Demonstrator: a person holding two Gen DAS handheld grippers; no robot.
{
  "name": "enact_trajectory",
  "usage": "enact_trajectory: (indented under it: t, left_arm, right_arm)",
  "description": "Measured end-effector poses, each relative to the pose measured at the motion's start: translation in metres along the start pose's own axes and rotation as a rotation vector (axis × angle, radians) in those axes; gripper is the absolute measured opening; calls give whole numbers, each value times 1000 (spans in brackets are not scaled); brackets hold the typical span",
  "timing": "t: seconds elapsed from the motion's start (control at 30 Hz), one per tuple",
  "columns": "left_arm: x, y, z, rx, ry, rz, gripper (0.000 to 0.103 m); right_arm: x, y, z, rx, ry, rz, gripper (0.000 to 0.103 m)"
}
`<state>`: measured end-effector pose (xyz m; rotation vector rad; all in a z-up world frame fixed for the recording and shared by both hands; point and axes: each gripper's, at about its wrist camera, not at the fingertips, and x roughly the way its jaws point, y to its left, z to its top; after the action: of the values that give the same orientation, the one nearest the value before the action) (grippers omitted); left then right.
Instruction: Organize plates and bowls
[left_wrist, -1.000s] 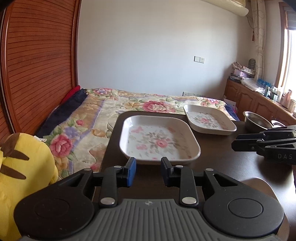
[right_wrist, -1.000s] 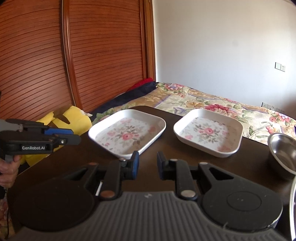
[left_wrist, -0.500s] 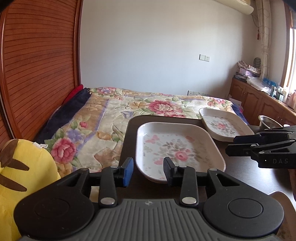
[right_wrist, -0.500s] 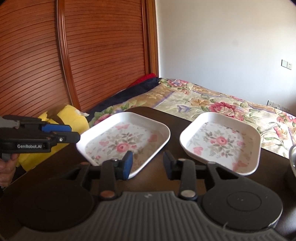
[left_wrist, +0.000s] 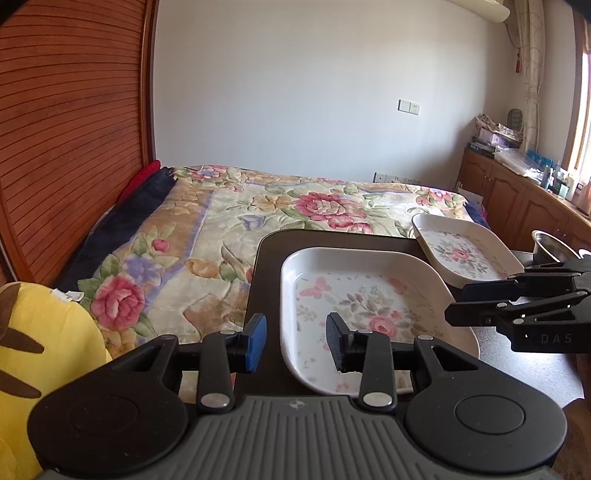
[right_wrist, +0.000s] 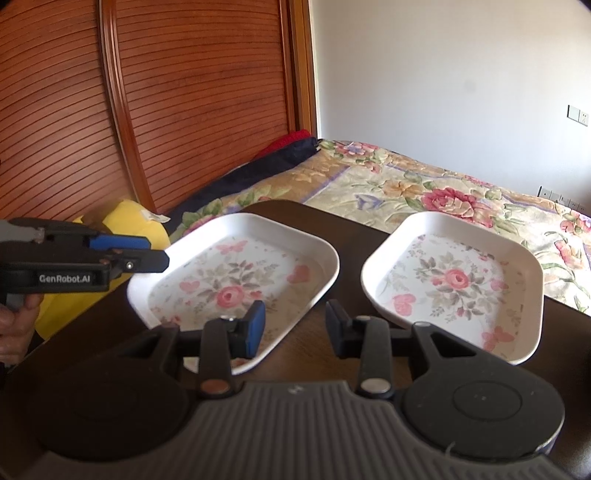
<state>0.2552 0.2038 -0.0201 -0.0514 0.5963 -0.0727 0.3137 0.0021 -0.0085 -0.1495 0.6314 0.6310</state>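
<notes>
Near plate (left_wrist: 369, 306): white, rectangular, rose-printed; lies flat at the left end of the dark table (left_wrist: 269, 258), close to the edge that faces the bed.
Far plate (right_wrist: 454, 280): same pattern; lies flat just beside the first, a strip of bare table between them, not touching.
Steel bowl (left_wrist: 548, 247): on the table beyond the far plate, only partly in frame at the right of the left wrist view.
Left gripper (left_wrist: 295, 338): jaws spread, nothing between them; low at the near plate's left rim, one finger over the bare table and the other over the plate. Judged to be lined up for a rim grasp.
Right gripper (right_wrist: 293, 325): jaws spread, empty; aimed at the gap between the two plates, one fingertip over the near plate's edge.
Task status: judged as not begun; plates unstacked, bowl separate.
Risk: a shallow rim offers little purchase; the plate may tilt when lifted.
Surroundings: floral bedspread (left_wrist: 295, 206) behind the table; yellow plush toy (left_wrist: 40, 332) at left.
</notes>
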Motion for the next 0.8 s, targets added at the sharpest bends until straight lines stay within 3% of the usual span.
enact_trajectory:
  t: [0.37,0.57,0.63,0.8]
  left_arm:
    - [15,1,4,9,29,-8,38]
    - [21,3,3,12,45,-4,31]
    - [22,3,2,10,49,-5,28]
    - [24,4,1,0,52,-15,25]
  right_arm:
    - [10,-4,9,-9,45,11,37]
    - [17,-8,12,-11,78,16,36]
    - [19,-8,12,-19,88,33,26]
    - [22,-6,12,-37,107,58,24]
